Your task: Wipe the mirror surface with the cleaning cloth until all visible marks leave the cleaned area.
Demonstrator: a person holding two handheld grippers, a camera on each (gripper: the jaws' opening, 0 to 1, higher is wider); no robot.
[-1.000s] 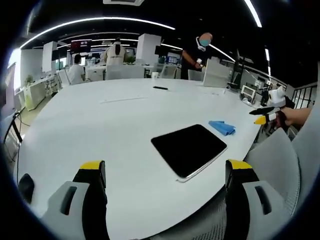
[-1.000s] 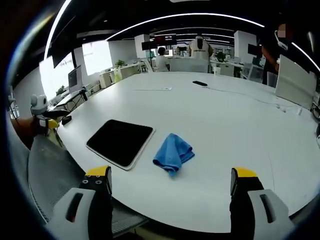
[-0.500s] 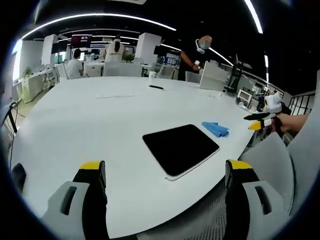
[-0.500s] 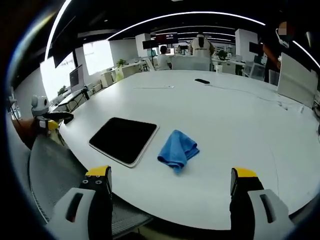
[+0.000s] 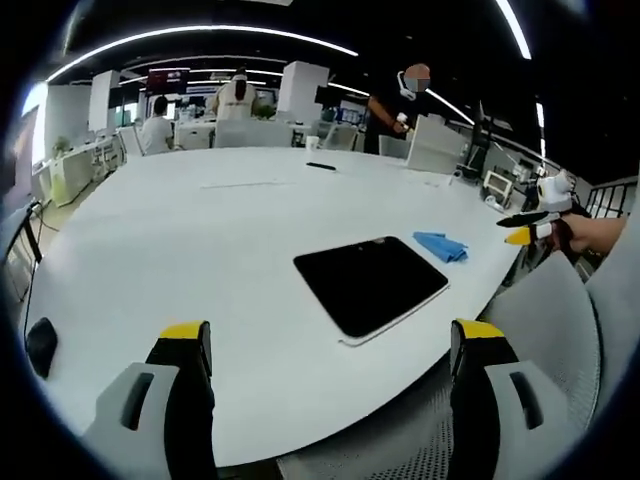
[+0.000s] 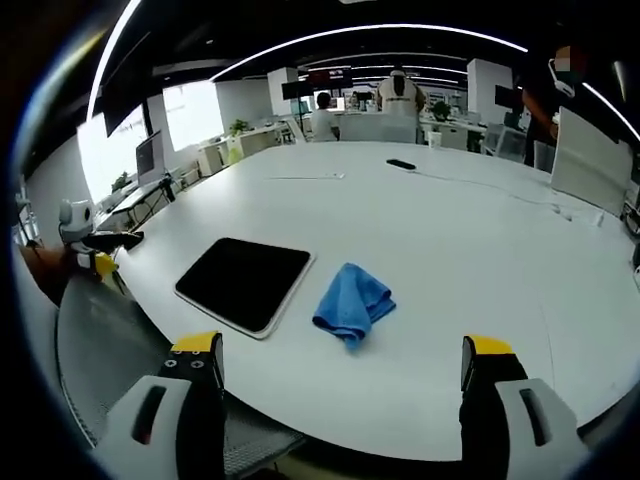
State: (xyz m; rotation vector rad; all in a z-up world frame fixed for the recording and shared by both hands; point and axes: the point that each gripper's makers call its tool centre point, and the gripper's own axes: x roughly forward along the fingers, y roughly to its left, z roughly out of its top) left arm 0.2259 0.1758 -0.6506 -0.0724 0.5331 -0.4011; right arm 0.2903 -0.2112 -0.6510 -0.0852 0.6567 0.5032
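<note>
A dark rectangular mirror (image 5: 370,283) (image 6: 243,281) with a pale rim lies flat near the edge of the big white table (image 5: 190,240) (image 6: 480,260). Just beside it rests a crumpled blue cleaning cloth (image 5: 441,245) (image 6: 351,301), apart from the mirror. My left gripper (image 5: 325,345) stands open over the table edge, short of the mirror, nothing between its jaws. My right gripper (image 6: 340,360) is open too, hovering near the table edge in front of the cloth. The right gripper (image 5: 532,222) also comes into the left gripper view at far right, and the left gripper (image 6: 95,250) into the right gripper view at far left.
A grey mesh chair back (image 5: 550,330) (image 6: 110,350) sits below the table edge by the mirror. A small dark object (image 5: 320,166) (image 6: 402,165) and a cable lie far across the table. People stand and sit at desks beyond.
Both views shifted only slightly with my hands. The mirror and cloth lie where they were. Both grippers stay open.
</note>
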